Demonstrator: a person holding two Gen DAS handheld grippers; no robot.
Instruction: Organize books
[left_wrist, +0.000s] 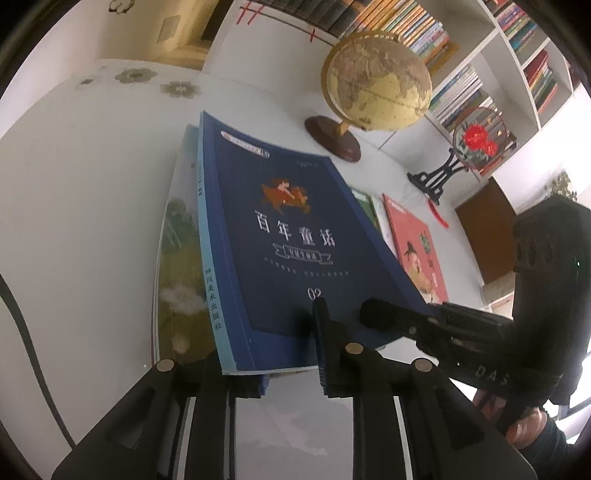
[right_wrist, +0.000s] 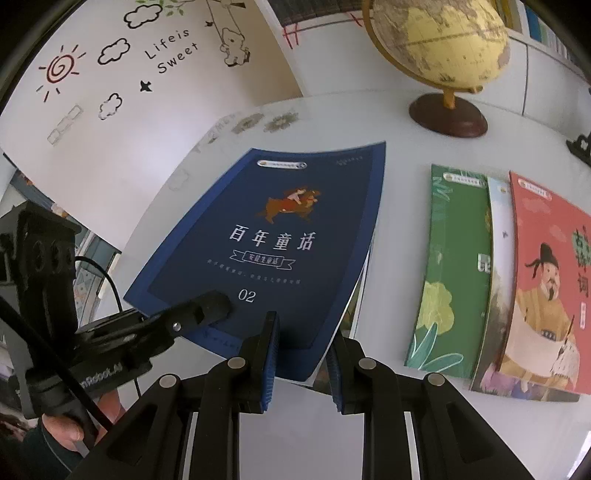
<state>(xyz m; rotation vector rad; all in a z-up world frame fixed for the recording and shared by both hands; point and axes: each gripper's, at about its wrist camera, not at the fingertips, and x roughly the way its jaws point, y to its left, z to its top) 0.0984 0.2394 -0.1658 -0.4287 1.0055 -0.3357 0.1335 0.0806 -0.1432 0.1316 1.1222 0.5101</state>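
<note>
Left tool (left_wrist: 291, 343): nearly closed, pinching the near edge of the blue book (left_wrist: 280, 236). The grip looks thin.
Right tool (right_wrist: 301, 360): nearly closed too, pinching the same book's near right corner (right_wrist: 325, 354).
Blue book: lies on the white desk (right_wrist: 399, 140) on top of another thin book (left_wrist: 177, 258) — that one peeks out at the side.
Other books: a green book (right_wrist: 458, 266), a pale book (right_wrist: 496, 258) and a red book (right_wrist: 546, 280) lie overlapped to the right, apart from the blue one.
Further off: a globe (right_wrist: 439, 40) stands at the back of the desk, and shelves (left_wrist: 491, 55) full of books stand behind it.
What could go wrong: both tools hold only the edge — the soft cover could bend or slip out. The book below could slide along too.
</note>
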